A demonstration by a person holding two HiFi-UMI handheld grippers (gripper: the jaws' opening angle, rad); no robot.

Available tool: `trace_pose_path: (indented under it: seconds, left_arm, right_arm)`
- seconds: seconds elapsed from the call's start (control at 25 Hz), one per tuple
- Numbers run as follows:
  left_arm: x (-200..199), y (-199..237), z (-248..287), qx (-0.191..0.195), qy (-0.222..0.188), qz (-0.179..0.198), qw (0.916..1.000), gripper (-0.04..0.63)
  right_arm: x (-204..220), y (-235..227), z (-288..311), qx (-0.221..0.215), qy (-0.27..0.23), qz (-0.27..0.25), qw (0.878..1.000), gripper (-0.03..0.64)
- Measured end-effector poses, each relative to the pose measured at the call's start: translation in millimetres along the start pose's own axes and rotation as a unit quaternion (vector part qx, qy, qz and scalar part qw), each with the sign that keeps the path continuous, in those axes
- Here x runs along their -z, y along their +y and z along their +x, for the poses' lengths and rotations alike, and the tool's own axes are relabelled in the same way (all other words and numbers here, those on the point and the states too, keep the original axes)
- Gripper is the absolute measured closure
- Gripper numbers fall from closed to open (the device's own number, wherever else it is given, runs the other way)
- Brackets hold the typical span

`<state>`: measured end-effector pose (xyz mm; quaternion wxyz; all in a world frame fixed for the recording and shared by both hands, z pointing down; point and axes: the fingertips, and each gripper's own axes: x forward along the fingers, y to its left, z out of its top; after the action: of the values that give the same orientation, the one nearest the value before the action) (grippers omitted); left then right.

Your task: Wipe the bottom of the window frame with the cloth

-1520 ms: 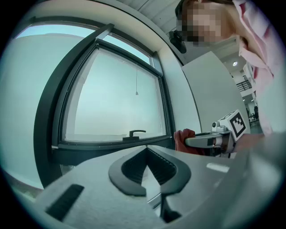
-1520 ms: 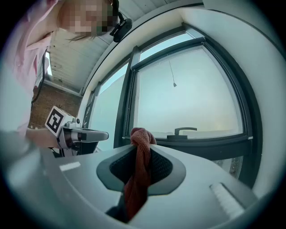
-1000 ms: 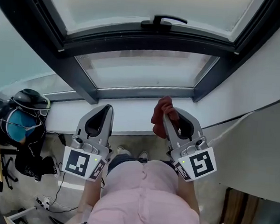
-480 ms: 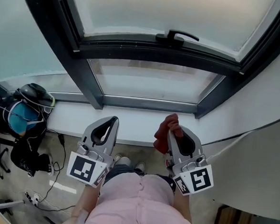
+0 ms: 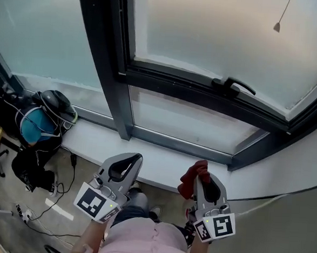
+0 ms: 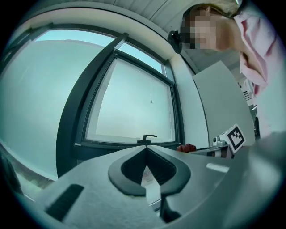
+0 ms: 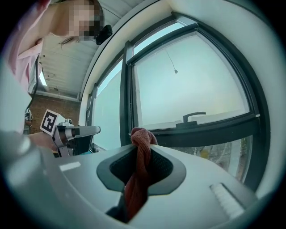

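Person: stood close in front of the sill (image 5: 87,141), pink clothing lowest in the head view, one gripper in each hand.

Left gripper (image 5: 134,159): held in front of the sill, towards its middle. Its jaws were pressed together at the tips with nothing between them.

Right gripper (image 5: 201,176): held in front of the sill, nearer its right end. Its jaws were clamped on the cloth.

Cloth (image 5: 190,178): dark red and twisted into a rope. It ran up between the right jaws and ended in a knotted bunch past their tips, which hung over the sill's near edge. I could not tell whether it touched the sill.

Sill: a white ledge, bare where it showed.

Bottom of the window frame (image 5: 184,147): the dark grey rail just beyond the sill, at the foot of a low pane. The cloth was apart from it, with the width of the sill between them.

Handle (image 5: 235,86): black, on the crossbar farther beyond the sill and above the low pane.

Glass: pale and misty, farthest beyond the sill, with a thin pull cord (image 5: 277,26) hanging before it.

Bag and helmet (image 5: 38,121): heaped below the sill's left end, with cables on the floor around them.

Progress: the cloth was gripped and carried up to the window, so fetching looked finished. No wiping showed, since nothing was pressed to the rail.

Left to do: by my reckoning, reach the cloth across the sill, press it on the rail and draw it along the whole length.
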<state>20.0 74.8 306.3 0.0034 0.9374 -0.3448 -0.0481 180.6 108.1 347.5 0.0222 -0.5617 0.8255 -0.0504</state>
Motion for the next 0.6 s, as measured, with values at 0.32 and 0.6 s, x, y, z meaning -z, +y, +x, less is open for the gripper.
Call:
trace_pose_path:
  seconds: [0.32, 0.6]
  left_arm:
    - [-35.1, 60.0, 13.9, 0.048, -0.046, 0.025, 0.9975, 0.597]
    - [-23.6, 122.7, 18.7, 0.051, -0.005, 0.014, 0.9986, 0.597]
  right_arm:
    - [-24.1, 17.8, 71.3, 0.005, -0.002, -0.016, 1.000, 0.557]
    - [-41.3, 35.2, 137.3, 0.006, -0.022, -0.003, 1.000, 0.558]
